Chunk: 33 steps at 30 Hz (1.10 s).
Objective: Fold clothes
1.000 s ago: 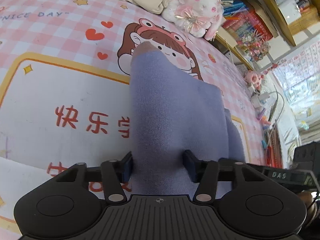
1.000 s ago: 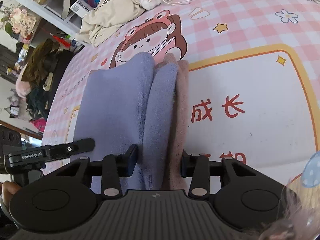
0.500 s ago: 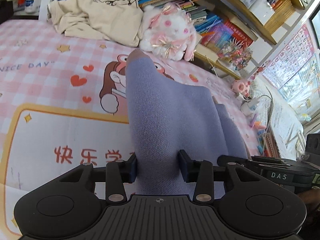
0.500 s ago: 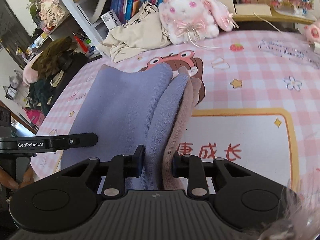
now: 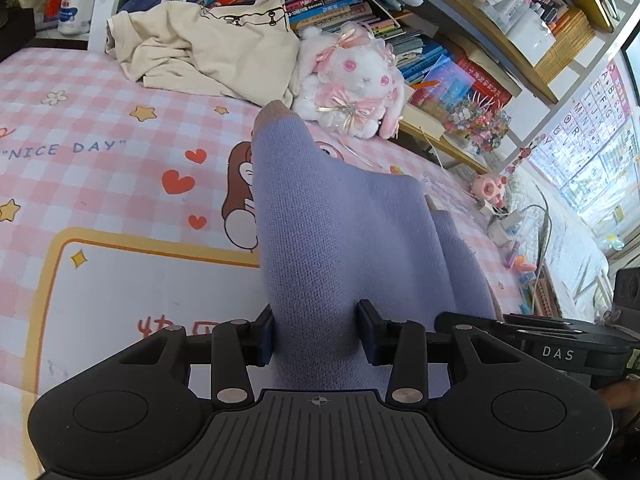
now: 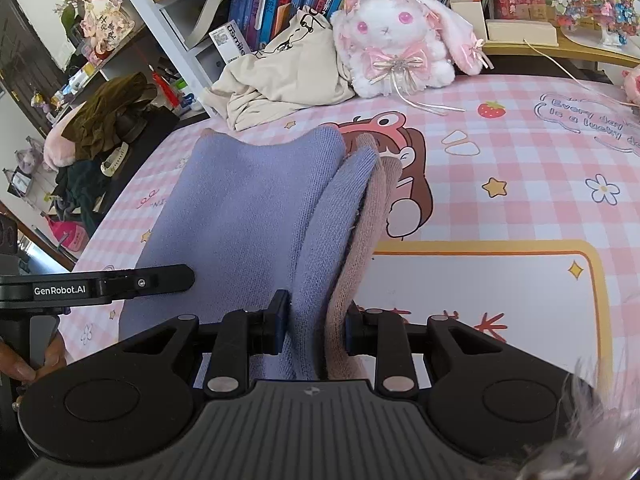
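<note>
Lifting stage: left claw [image 5: 316, 334] and right claw [image 6: 317, 328] each pinch the lavender knit garment with dusty-pink lining [image 5: 344, 248]; next, carrying that edge over evenly.

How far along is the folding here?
Mid-fold. Done: the purple garment is already doubled into layers, its pinkish-brown inner side showing at the edge. In hand: the left tool and right tool each pinch it, with its near end raised. Left: laying it flat; the cream garment lies crumpled, untouched.
</note>
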{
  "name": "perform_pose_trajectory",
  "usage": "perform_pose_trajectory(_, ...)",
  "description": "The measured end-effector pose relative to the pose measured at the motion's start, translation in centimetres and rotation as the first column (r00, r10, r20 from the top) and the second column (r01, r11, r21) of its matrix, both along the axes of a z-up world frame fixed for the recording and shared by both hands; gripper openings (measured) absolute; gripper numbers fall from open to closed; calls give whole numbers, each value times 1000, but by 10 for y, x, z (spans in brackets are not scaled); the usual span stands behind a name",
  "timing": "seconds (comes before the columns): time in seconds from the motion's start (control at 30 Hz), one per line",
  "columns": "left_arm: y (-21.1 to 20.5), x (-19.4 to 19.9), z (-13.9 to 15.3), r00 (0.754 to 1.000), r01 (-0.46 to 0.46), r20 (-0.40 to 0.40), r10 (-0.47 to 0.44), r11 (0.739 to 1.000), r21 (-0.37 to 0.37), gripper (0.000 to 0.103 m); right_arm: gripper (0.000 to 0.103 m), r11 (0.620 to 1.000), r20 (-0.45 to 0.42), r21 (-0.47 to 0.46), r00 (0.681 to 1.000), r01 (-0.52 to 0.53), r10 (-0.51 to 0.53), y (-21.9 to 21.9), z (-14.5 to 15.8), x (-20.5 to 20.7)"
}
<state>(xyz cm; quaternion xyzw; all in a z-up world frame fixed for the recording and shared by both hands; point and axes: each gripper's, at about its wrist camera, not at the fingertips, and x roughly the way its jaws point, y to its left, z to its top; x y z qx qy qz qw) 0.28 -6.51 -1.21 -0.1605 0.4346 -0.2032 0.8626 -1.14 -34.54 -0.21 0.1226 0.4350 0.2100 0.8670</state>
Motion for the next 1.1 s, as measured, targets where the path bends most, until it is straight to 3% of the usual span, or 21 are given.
perform_pose_trajectory(0.7, 49, 25, -5, 1000, 27, -10, -27, 999, -24, 40, 25, 999, -5, -19, 1000, 26, -27, 49, 0, 15)
perform_pose_trajectory(1.1, 81, 67, -2, 1000, 30, 6, -29, 999, -29, 40, 25, 999, 25, -22, 999, 34, -34, 84, 4, 52)
